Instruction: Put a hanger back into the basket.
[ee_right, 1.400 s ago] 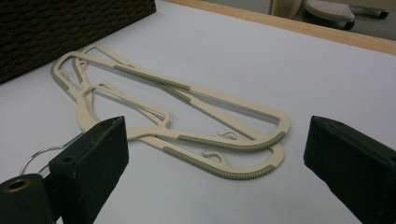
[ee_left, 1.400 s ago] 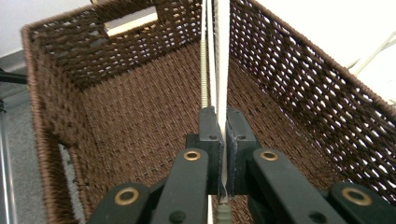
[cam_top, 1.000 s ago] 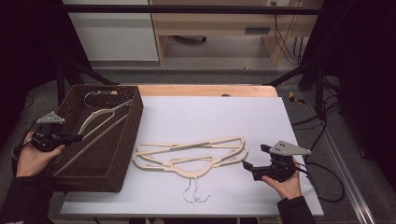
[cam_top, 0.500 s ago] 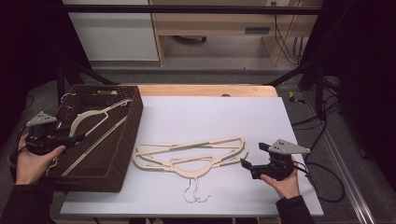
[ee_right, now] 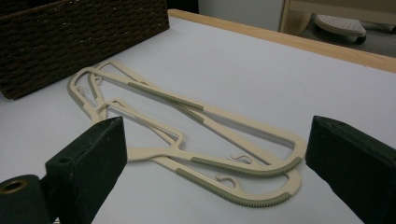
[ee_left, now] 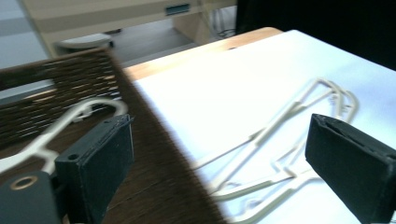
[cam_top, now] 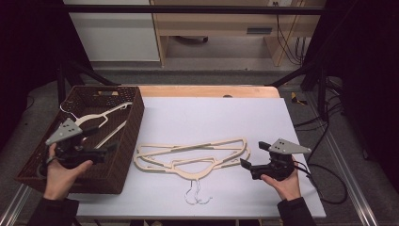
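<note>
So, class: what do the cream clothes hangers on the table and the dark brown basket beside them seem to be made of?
Cream clothes hangers: probably moulded plastic, matte, with grey ribbed grip strips and thin metal-looking hooks. Dark brown basket: woven wicker or rattan-like strands, judging by its plaited walls.

Your widest free stretch is the bare white tabletop point(cam_top: 211, 113) across the upper middle and upper right of the high view. Below it, two stacked cream hangers point(cam_top: 193, 157) lie flat across the centre, their wire hooks point(cam_top: 196, 194) reaching toward the bottom edge. At the left, the wicker basket point(cam_top: 134, 117) raises a tall wall; a third hanger point(cam_top: 101, 115) lies inside, cluttering its floor.
</note>
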A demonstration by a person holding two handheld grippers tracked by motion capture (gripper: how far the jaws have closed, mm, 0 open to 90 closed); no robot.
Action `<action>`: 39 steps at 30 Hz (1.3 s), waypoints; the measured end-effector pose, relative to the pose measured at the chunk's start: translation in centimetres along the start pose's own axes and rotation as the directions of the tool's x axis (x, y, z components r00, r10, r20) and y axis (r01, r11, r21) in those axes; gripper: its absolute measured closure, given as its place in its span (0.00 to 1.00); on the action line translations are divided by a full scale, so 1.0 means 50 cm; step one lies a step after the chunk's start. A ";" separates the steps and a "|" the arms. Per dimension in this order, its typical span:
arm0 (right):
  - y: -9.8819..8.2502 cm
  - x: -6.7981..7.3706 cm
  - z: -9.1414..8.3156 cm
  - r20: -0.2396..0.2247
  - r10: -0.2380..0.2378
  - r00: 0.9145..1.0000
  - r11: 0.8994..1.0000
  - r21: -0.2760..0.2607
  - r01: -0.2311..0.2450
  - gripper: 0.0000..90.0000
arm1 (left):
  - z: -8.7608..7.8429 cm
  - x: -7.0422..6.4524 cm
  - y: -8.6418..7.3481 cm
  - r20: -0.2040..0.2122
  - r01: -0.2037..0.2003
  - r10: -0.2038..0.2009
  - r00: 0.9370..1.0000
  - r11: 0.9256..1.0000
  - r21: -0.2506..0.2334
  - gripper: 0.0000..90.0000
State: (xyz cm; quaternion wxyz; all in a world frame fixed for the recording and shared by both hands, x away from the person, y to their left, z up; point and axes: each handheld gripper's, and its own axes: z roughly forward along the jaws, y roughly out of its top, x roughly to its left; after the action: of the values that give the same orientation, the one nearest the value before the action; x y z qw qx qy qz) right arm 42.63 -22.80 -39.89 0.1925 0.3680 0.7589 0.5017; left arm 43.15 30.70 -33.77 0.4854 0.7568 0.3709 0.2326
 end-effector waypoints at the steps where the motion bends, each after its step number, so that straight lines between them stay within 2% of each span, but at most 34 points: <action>1: 0.001 0.000 0.000 -0.001 -0.002 1.000 1.000 -0.002 0.002 0.06 | 0.010 -0.014 -0.002 0.011 -0.006 0.006 1.000 1.000 -0.004 0.08; 9: 0.011 0.013 0.012 -0.018 -0.020 1.000 1.000 0.005 0.020 0.06 | 0.058 -0.084 -0.019 0.070 -0.050 0.050 0.996 0.999 0.000 0.07; 14: 0.020 0.029 0.036 -0.051 -0.045 0.998 0.998 0.030 0.046 0.06 | 0.071 -0.107 -0.027 0.098 -0.064 0.063 0.993 0.998 0.005 0.07; 18: 0.028 0.052 0.062 -0.083 -0.071 0.994 0.996 0.046 0.075 0.07 | 0.078 -0.117 -0.033 0.116 -0.076 0.075 0.990 0.997 0.009 0.06; 19: 0.033 0.065 0.081 -0.100 -0.096 0.990 0.993 0.057 0.102 0.09 | 0.081 -0.118 -0.036 0.117 -0.078 0.077 0.990 0.997 0.008 0.06; 24: 0.045 0.090 0.115 -0.140 -0.125 0.982 0.987 0.081 0.137 0.12 | 0.087 -0.122 -0.042 0.118 -0.092 0.089 0.989 0.996 0.021 0.06; 26: 0.050 0.103 0.132 -0.170 -0.137 0.976 0.984 0.092 0.154 0.15 | 0.086 -0.121 -0.041 0.123 -0.089 0.086 0.989 0.996 0.018 0.06; 27: 0.054 0.115 0.148 -0.195 -0.147 0.970 0.980 0.103 0.169 0.18 | 0.085 -0.121 -0.041 0.121 -0.089 0.086 0.989 0.996 0.015 0.06; 30: 0.055 0.130 0.167 -0.213 -0.160 0.964 0.974 0.123 0.189 0.21 | 0.085 -0.120 -0.042 0.124 -0.089 0.086 0.989 0.996 0.016 0.06; 33: 0.050 0.151 0.201 -0.258 -0.171 0.951 0.962 0.164 0.217 0.26 | 0.087 -0.118 -0.043 0.127 -0.089 0.086 0.988 0.996 0.018 0.06; 34: 0.045 0.157 0.218 -0.284 -0.157 0.946 0.960 0.183 0.214 0.29 | 0.087 -0.117 -0.043 0.128 -0.089 0.086 0.988 0.996 0.019 0.06; 37: 0.037 0.168 0.242 -0.293 -0.163 0.942 0.947 0.223 0.233 0.34 | 0.088 -0.115 -0.044 0.129 -0.090 0.087 0.988 0.996 0.021 0.06; 39: 0.034 0.172 0.251 -0.295 -0.166 0.941 0.945 0.225 0.237 0.35 | 0.088 -0.114 -0.044 0.129 -0.090 0.086 0.988 0.996 0.021 0.06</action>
State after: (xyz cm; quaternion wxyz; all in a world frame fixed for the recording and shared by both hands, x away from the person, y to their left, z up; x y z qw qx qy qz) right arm 45.93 -8.17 -43.00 0.0876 0.2370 0.8707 0.4220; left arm 42.02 24.28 -37.57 0.4872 0.7922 0.3084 0.1999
